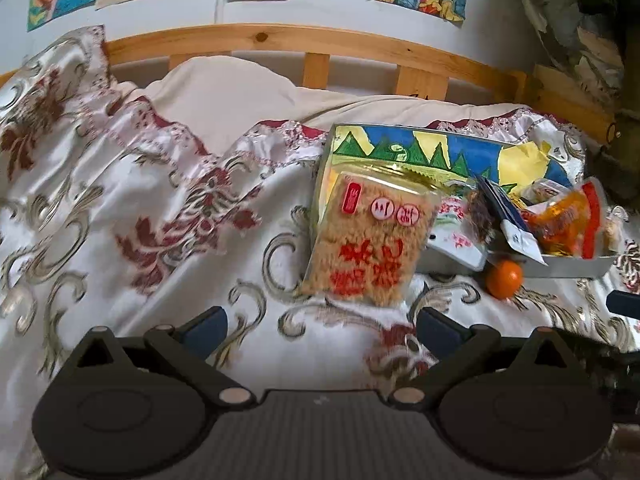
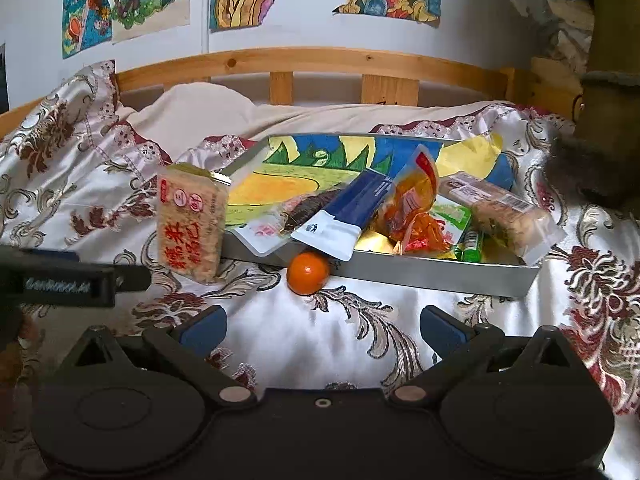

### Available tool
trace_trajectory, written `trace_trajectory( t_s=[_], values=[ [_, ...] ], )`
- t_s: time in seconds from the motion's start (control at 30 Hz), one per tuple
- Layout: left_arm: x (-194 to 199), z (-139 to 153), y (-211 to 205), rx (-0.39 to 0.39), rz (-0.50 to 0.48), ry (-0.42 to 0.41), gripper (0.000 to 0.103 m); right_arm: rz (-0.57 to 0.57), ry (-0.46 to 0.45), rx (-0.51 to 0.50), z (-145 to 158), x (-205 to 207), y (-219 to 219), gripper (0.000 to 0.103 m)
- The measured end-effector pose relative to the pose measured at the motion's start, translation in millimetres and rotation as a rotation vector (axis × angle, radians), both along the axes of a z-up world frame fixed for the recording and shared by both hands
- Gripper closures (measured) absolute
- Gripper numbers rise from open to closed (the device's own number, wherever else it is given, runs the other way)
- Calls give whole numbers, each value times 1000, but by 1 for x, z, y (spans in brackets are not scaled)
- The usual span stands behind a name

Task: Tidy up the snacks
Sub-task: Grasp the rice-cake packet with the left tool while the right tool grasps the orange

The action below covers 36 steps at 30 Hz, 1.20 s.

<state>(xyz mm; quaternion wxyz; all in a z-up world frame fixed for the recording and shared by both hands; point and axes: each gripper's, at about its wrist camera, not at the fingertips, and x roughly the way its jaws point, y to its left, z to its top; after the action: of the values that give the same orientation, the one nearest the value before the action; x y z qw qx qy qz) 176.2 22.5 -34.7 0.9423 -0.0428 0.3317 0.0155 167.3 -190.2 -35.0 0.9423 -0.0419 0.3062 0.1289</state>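
Tray (image 2: 420, 276) partly buried under wrappers; rice cracker pack (image 2: 191, 226) leans on its left end — long axis upright. Left gripper (image 1: 322, 326) and right gripper (image 2: 322, 326) spread, empty.

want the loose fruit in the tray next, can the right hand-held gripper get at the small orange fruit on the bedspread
Probably yes. The right hand-held gripper is open, and only bare floral bedspread separates it from the small round orange fruit, which rests against the grey tray's front wall.
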Motion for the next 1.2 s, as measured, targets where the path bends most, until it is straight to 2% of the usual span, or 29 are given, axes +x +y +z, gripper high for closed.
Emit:
trace_trajectory(
  t_s=[0.13, 0.3, 0.47, 0.6, 0.83, 0.93, 1.07, 1.2],
  values=[
    [23, -4, -8, 36, -2, -4, 1, 12, -8, -5, -4, 12, -1, 1],
    [40, -7, -17, 29, -38, -1, 1, 17, 10, 14, -10, 27, -5, 4],
    [53, -6, -24, 28, -47, -4, 1, 13, 34, 21, -18, 39, -5, 17],
    [63, -11, -29, 37, -44, 15, 1, 19, 65, 46, -27, 46, -3, 22],
    [72, -16, -29, 24, -28, 55, 1, 55, 41, 27, -30, 54, 8, 29],
    [70, -14, -27, 12, -18, 38, 8, 63, 38, 20, -31, 58, 14, 32],
    [70, -13, -25, 1, -17, 33, 21, 55, 32, 17, -31, 60, 16, 43],
    [66, -11, -25, -7, -15, 28, 24, 59, 21, 3, -31, 60, 17, 52]
  ],
)
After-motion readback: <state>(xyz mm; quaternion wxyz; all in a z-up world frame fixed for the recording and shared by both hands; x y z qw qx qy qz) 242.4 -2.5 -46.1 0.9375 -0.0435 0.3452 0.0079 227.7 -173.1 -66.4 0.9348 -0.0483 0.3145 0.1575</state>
